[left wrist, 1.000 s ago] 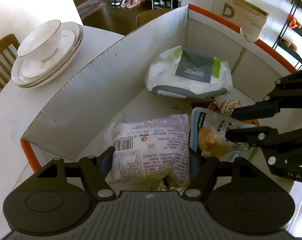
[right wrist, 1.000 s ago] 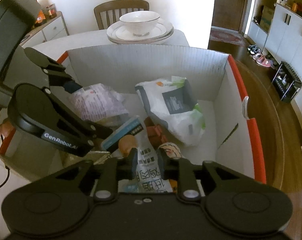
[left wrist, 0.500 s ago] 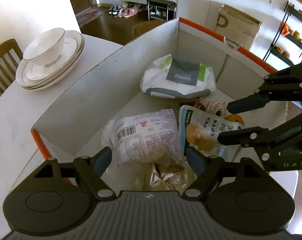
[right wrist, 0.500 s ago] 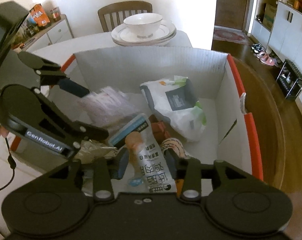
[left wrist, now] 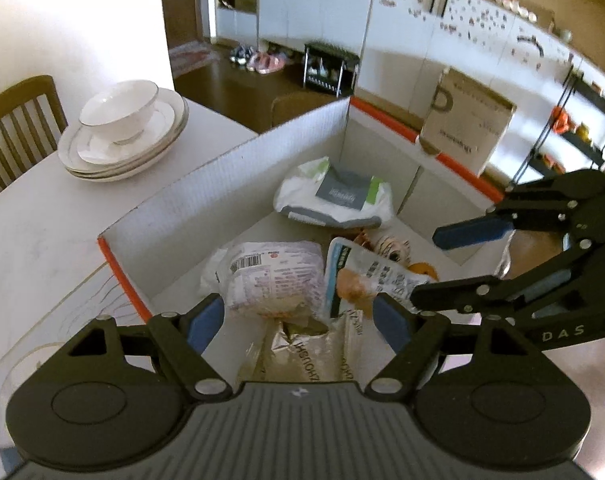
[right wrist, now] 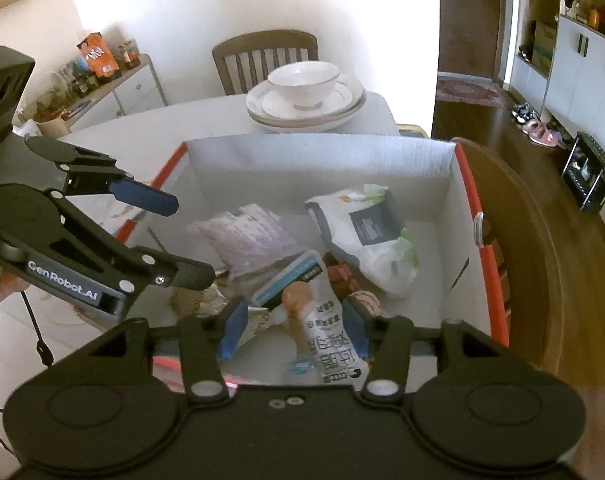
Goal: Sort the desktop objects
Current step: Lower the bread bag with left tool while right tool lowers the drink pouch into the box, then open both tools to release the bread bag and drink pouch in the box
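1. 1 white cardboard box with orange rims [right wrist: 458, 216] stands on the white counter [left wrist: 42, 232], and it holds all the packets.
2. 1 pale packet with a barcode [left wrist: 270, 276] lies at the box's left side as the left wrist view shows it, touching 1 blue-and-white pouch [right wrist: 326, 328] on its right.
3. 1 large white bag with a grey label [right wrist: 366, 232] lies against the far end of the box, apart from those 2.
4. 1 crinkled clear packet with gold foil [left wrist: 298, 340] lies nearest the left wrist camera, under the edges of the 2 packets.
5. Small brown and orange items show between the pouch and the white bag; how many is unclear.
6. The left hand-held gripper [left wrist: 298, 316] hangs above the barcode packet with its jaws spread, pads clear of it.
7. The right hand-held gripper [right wrist: 294, 328] has its jaws opening; the pouch lies between them, and the pads do not press it.
8. 1 bowl [right wrist: 302, 84] sits on a stack of about 3 plates [left wrist: 130, 152] on the counter beyond the box.
9. 1 wooden chair [right wrist: 262, 56] stands behind them.
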### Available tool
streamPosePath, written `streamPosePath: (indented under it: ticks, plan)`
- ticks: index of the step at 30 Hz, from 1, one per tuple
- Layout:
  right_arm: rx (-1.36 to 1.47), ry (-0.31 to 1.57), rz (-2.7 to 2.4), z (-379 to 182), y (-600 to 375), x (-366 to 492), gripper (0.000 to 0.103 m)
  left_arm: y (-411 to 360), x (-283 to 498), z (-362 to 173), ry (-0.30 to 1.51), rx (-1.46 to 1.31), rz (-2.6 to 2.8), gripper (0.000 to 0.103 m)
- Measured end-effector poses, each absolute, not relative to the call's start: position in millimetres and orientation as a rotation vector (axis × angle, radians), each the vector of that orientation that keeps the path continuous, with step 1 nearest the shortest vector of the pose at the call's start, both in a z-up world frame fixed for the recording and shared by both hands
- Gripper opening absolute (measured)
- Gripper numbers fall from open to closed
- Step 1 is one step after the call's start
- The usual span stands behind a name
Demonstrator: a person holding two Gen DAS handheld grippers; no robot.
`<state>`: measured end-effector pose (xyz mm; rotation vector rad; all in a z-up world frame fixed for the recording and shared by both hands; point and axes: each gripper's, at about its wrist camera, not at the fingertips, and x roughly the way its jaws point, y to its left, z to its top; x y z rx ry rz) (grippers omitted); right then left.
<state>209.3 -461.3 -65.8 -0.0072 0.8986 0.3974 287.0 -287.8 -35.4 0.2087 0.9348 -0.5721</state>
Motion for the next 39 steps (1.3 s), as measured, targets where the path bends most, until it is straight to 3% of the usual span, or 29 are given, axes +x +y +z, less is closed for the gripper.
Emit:
streamPosePath:
  ticks: [21,27,29,39]
  plan:
    - [-0.026,0.755,0.382,-36,-447,164,0.081,-265,227,-11,0.818,0.119,-0.506,0.081]
    - [-0.012,0.706,0.374,-31,-444,150,0.09,-259,216,-11,0.806,0.117,-0.49,0.092]
    - [0.006,0.697,0.364,-30,-445,147,0.093,-255,212,-11,0.801,0.107,-0.488,0.101]
    - [0.085,0.63,0.291,-27,-449,126,0.1,-244,195,-8,0.754,0.064,-0.492,0.103]
